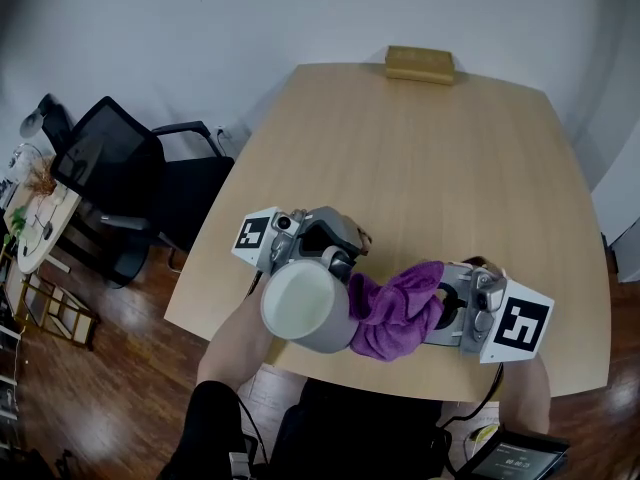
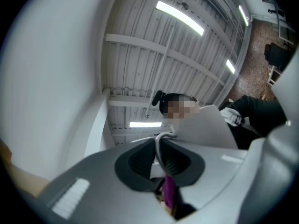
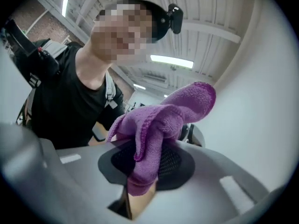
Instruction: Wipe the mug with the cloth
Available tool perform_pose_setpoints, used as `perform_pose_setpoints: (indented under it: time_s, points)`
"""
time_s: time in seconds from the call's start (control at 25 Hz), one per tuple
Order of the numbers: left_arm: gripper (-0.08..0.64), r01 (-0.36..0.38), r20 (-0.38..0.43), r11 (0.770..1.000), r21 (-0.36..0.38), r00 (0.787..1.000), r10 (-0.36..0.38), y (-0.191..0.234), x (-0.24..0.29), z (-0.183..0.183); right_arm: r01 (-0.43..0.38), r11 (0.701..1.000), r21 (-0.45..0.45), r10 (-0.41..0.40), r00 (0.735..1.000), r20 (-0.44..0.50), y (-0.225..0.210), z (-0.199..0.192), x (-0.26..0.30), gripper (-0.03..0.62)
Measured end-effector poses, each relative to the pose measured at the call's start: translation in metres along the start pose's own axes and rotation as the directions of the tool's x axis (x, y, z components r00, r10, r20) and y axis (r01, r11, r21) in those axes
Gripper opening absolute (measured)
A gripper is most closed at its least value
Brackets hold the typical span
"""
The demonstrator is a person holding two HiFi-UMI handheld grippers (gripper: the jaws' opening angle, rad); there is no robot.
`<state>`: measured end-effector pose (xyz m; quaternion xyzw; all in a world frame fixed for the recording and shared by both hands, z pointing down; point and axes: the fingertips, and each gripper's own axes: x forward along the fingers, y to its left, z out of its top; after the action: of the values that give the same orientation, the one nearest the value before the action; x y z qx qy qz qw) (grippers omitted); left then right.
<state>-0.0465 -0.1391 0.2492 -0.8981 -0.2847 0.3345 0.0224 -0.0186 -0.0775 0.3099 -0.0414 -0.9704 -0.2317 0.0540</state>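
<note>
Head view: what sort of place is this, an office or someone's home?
Most likely an office or meeting room, not a home. A large light-wood table has a black office chair beside it, and the left gripper view shows long strip lights on a ribbed ceiling.

A pale wooden table [image 1: 420, 168] stands before a white wall [image 1: 200, 18], with a tan box [image 1: 420, 64] at twelve o'clock, a black office chair [image 1: 110, 153] at nine, dark wood floor [image 1: 100, 388] at eight, and strip lights [image 2: 180, 17] overhead.

Gold box [image 1: 420, 64], black office chair [image 1: 110, 158]
</note>
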Motion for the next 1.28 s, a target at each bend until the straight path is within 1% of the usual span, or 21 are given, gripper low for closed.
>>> perform_pose_setpoints:
  time_s: [0.08,0.12,0.16,0.2,0.24,0.32,0.36,0.4,0.44,0.48,0.52,0.6,0.68,0.8,0.88,0.96,1.0,1.04,1.12,1.2,1.28]
  points:
    - [0.057,-0.007,0.01,1.0,0.012,1.0,0.007,0.0,0.0,0.003,-0.01,1.0,-0.016,0.009,0.996,-0.09,0.002,-0.015,-0.008,0.078]
    - [0.057,-0.008,0.009,1.0,0.014,1.0,0.007,0.001,0.0,0.002,0.008,1.0,-0.011,-0.009,0.996,-0.083,-0.001,-0.013,-0.014,0.078]
    - [0.057,-0.008,0.003,1.0,0.013,1.0,0.007,0.001,0.0,0.001,0.041,0.999,-0.002,-0.042,0.998,-0.038,-0.007,-0.003,-0.021,0.078]
    - [0.057,-0.008,-0.006,1.0,0.009,1.0,0.008,0.001,0.0,-0.001,0.084,0.996,0.004,-0.084,0.996,0.038,-0.014,0.013,-0.028,0.078]
    - [0.057,-0.008,-0.016,1.0,0.005,1.0,0.008,0.002,0.0,-0.003,0.131,0.991,0.009,-0.131,0.983,0.129,-0.022,0.032,-0.035,0.079]
    - [0.057,-0.007,-0.042,1.0,-0.007,0.999,0.007,0.003,0.0,-0.01,0.217,0.976,0.025,-0.214,0.93,0.3,-0.036,0.069,-0.05,0.078]
    - [0.057,-0.008,-0.057,1.0,-0.013,0.998,0.008,0.004,0.0,-0.014,0.249,0.968,0.034,-0.244,0.901,0.36,-0.041,0.083,-0.055,0.078]
    - [0.057,-0.011,-0.071,1.0,-0.019,0.997,0.01,0.005,0.001,-0.019,0.272,0.962,0.038,-0.264,0.88,0.395,-0.043,0.091,-0.058,0.08]
    - [0.057,-0.016,-0.081,1.0,-0.024,0.997,0.014,0.006,0.001,-0.024,0.286,0.958,0.032,-0.274,0.872,0.406,-0.043,0.095,-0.057,0.078]
    - [0.057,-0.021,-0.089,0.999,-0.027,0.996,0.019,0.007,0.002,-0.027,0.286,0.958,0.019,-0.27,0.877,0.398,-0.041,0.095,-0.052,0.078]
    - [0.057,-0.026,-0.095,0.999,-0.028,0.995,0.023,0.008,0.003,-0.03,0.271,0.963,0.004,-0.253,0.891,0.377,-0.037,0.092,-0.043,0.079]
    - [0.057,-0.03,-0.104,0.999,-0.024,0.994,0.027,0.008,0.005,-0.033,0.213,0.977,-0.019,-0.196,0.927,0.318,-0.026,0.08,-0.022,0.079]
    - [0.055,-0.014,-0.109,1.0,-0.02,0.994,0.012,0.005,0.006,-0.034,0.144,0.989,-0.02,-0.133,0.951,0.278,-0.014,0.07,-0.009,0.078]
    - [0.055,0.015,-0.061,1.0,-0.015,0.998,-0.016,-0.001,0.006,-0.02,0.045,0.999,-0.009,-0.042,0.973,0.225,-0.001,0.054,0.0,0.078]
    - [0.055,0.029,-0.021,1.0,-0.011,0.999,-0.029,-0.004,0.005,-0.008,-0.012,1.0,-0.005,0.012,0.989,0.15,0.006,0.037,0.005,0.078]
    - [0.055,0.034,-0.014,0.999,0.001,0.999,-0.034,-0.006,0.003,-0.002,-0.035,0.999,-0.02,0.036,0.998,0.05,0.01,0.019,0.003,0.078]
    - [0.057,0.033,-0.017,0.999,0.007,0.999,-0.033,-0.007,0.003,-0.002,-0.024,0.999,-0.028,0.024,0.999,0.024,0.008,0.016,-0.001,0.078]
    - [0.057,0.033,-0.021,0.999,0.01,0.999,-0.033,-0.007,0.003,-0.003,0.007,1.0,-0.031,-0.006,0.999,0.031,0.003,0.019,-0.008,0.078]
    - [0.057,0.042,-0.039,0.999,0.008,0.998,-0.041,-0.008,0.006,-0.006,0.115,0.993,-0.02,-0.111,0.984,0.141,-0.016,0.042,-0.025,0.078]
    - [0.057,0.057,-0.074,0.998,0.003,0.996,-0.057,-0.011,0.009,-0.013,0.23,0.973,0.002,-0.222,0.936,0.273,-0.037,0.069,-0.041,0.078]
    - [0.057,0.069,-0.106,0.998,-0.001,0.992,-0.069,-0.013,0.014,-0.021,0.298,0.954,0.032,-0.29,0.894,0.342,-0.048,0.081,-0.048,0.078]
